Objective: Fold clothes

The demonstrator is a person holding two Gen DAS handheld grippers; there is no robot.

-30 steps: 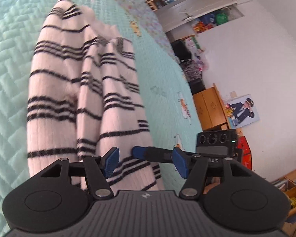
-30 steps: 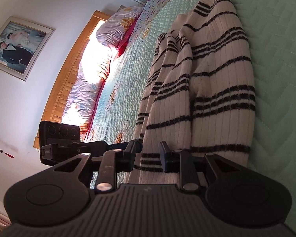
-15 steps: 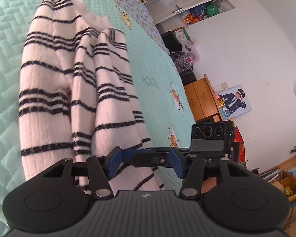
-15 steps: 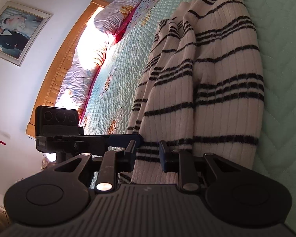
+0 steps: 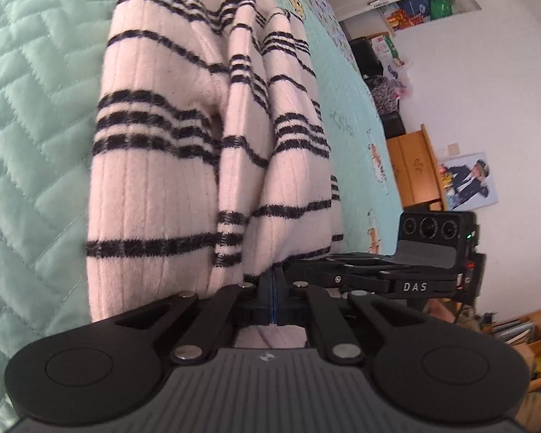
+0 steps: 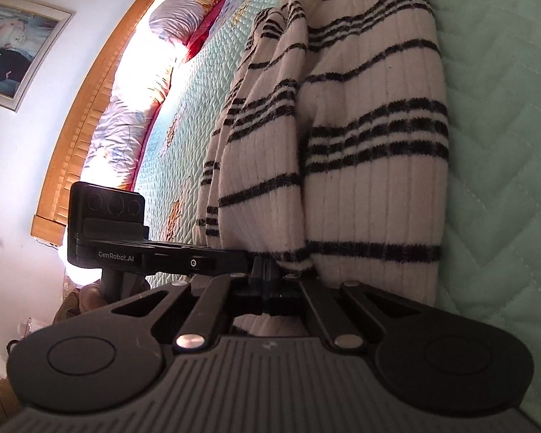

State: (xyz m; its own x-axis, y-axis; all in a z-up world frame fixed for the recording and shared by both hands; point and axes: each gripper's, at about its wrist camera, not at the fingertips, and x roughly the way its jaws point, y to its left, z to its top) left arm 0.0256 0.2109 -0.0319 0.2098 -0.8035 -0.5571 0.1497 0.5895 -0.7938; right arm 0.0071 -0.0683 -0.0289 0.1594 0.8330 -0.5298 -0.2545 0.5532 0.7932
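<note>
The bed (image 5: pixel 29 115), under a mint quilted cover, fills most of both views. Its wooden headboard (image 6: pixel 90 97) stands at the far end in the right wrist view, partly washed out by glare, with pillows (image 6: pixel 194 11) against it. The sweater (image 5: pixel 184 137), pink-white with black stripes, lies bunched lengthwise on the bed; its far end is cut off at the top of both views, and its near hem is hidden behind the black tool bodies.

The left tongs (image 5: pixel 275 283) are clenched on a fold of the sweater's near hem, blue pads pressed together with cloth bulging behind them. The right tongs (image 6: pixel 267 270) are likewise clamped on the near hem, just beside the left tool, whose camera block (image 6: pixel 108 205) juts in from the side.

Beyond the bed, a cabinet (image 5: pixel 414 169) and a picture (image 5: pixel 469 180) are small and blurred. A framed photo (image 6: pixel 14 50) near the headboard is cut off at the edge.
</note>
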